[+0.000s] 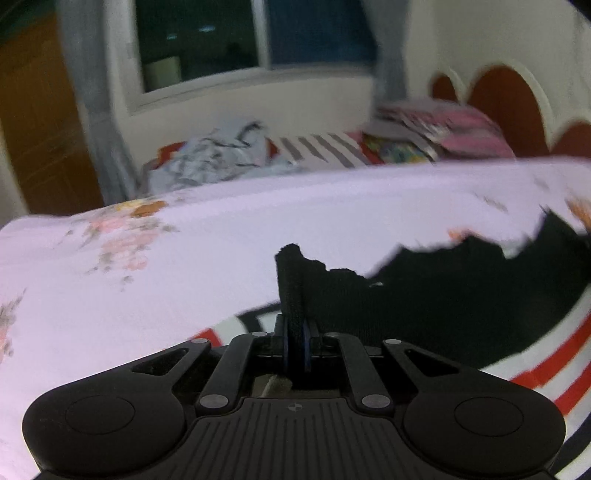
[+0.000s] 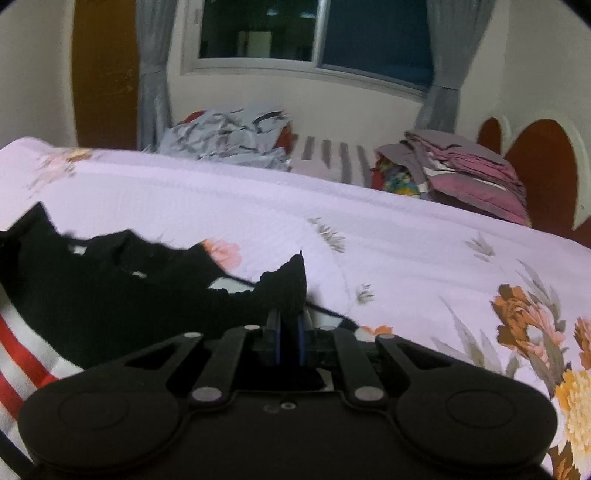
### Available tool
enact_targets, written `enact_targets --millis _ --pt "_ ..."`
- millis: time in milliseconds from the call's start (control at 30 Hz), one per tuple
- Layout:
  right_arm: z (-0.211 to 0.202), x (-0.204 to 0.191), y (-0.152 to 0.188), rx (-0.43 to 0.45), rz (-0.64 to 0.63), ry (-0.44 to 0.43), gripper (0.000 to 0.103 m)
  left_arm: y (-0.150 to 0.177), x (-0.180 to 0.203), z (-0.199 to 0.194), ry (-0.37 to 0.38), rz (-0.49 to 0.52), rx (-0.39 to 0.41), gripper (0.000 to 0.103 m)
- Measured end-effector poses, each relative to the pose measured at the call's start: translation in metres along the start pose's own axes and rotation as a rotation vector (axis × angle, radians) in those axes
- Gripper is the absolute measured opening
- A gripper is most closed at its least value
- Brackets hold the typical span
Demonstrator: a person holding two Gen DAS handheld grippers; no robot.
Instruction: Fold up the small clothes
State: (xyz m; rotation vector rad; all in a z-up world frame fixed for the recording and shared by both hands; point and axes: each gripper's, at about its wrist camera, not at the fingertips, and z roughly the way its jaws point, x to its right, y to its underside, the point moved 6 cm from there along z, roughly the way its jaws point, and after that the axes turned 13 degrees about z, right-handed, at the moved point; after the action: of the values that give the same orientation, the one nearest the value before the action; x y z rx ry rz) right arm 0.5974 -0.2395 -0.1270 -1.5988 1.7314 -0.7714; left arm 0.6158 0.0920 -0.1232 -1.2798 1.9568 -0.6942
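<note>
Black garment [image 1: 461,291] lies across the near part of a bed, on top of a white cloth with red stripes [image 1: 546,376], which itself rests on the lilac floral bedsheet [image 1: 166,280]. Garment knit-textured, edges ragged in outline, slightly blurred in the left wrist view.

Left gripper [image 1: 295,343]: jaws pressed together on one corner of the black garment; a rolled strip of the fabric stands up out of the blue pads [image 1: 306,347]. From there the garment runs off to the right of that view.

Right gripper [image 2: 290,339]: jaws likewise closed, pinching another corner of the same garment, which rises to a point just above the fingers. Here the garment [image 2: 110,291] spreads to the left, over the red-striped cloth [image 2: 26,365].

Background, both views: crumpled grey patterned cloth [image 2: 229,136] at the far side of the bed, a grey-and-white striped piece [image 2: 332,158] beside it, and a stack of folded pink and grey cloths [image 2: 465,166] near the red arched headboard [image 2: 543,162]. Window [image 2: 314,33] with grey curtains [image 2: 153,74] behind; glass dark. Wooden door [image 2: 105,74] at far left.
</note>
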Motion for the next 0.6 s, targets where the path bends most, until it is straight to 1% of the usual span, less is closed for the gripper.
enact_targets --millis 100,200,333,367,433,500,567,600 --pt "0.005 0.006 -0.001 0.000 0.040 0.017 0.008 0.001 -0.011 0.000 -0.043 -0.049 0.026 0.006" --pt "0.012 0.008 0.002 -0.005 0.058 0.037 0.008 0.004 -0.009 0.007 -0.064 -0.048 0.021 0.006" --pt "0.028 0.014 0.012 -0.045 0.068 0.078 0.008 0.015 -0.004 0.032 -0.068 -0.044 -0.082 0.006" --pt "0.032 0.016 0.016 -0.062 0.079 0.082 0.008 0.020 -0.004 0.037 -0.072 -0.050 -0.092 0.006" --pt "0.037 0.018 0.021 -0.066 0.077 0.082 0.009 0.023 -0.002 0.039 -0.079 -0.037 -0.081 0.006" --pt "0.037 0.012 0.022 -0.062 0.037 0.102 0.009 0.024 0.002 0.039 -0.096 -0.011 -0.067 0.006" --pt "0.037 0.007 0.023 -0.066 0.001 0.117 0.012 0.025 0.003 0.039 -0.096 -0.003 -0.057 0.007" --pt "0.037 0.006 0.023 -0.068 -0.005 0.121 0.013 0.024 0.002 0.039 -0.096 -0.001 -0.059 0.013"
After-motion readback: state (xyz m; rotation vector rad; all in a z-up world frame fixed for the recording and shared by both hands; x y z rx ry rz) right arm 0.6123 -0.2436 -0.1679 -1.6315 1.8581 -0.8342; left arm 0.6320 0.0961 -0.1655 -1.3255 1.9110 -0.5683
